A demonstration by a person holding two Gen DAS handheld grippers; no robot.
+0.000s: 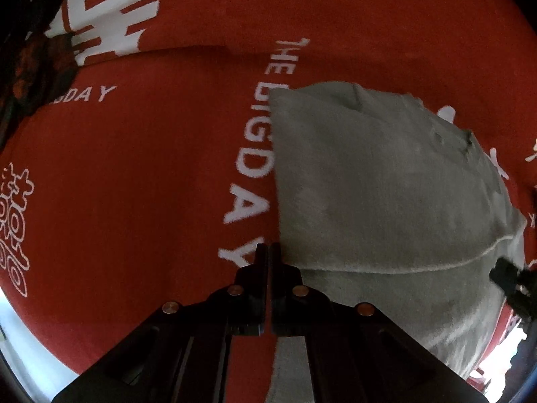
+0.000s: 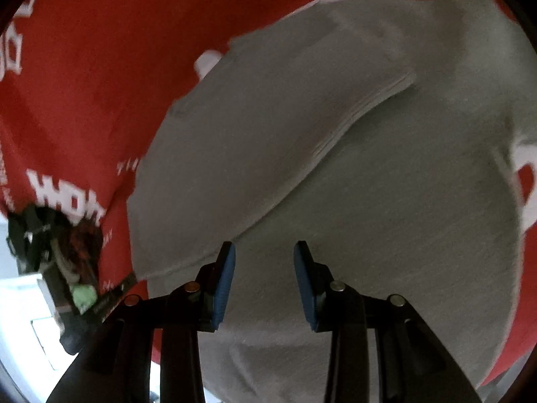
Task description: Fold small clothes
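Grey garment (image 1: pixel 369 184) folded flat on red printed cloth (image 1: pixel 134 168). Left gripper (image 1: pixel 268 252) pressed together at garment's edge, nothing visibly pinched. Right gripper (image 2: pixel 264 252) spread above garment, empty.

Black left gripper (image 1: pixel 267 252) with brass rivets; black right gripper (image 2: pixel 264 252), blue ribbed pads (image 2: pixel 224 288).

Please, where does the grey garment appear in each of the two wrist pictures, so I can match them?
Left wrist view: the grey garment fills the right half, beside the shut left hand-held gripper.
Right wrist view: the same garment fills the centre and right, under the open right hand-held gripper.
Shared landmark: the red cloth with white lettering beneath it.
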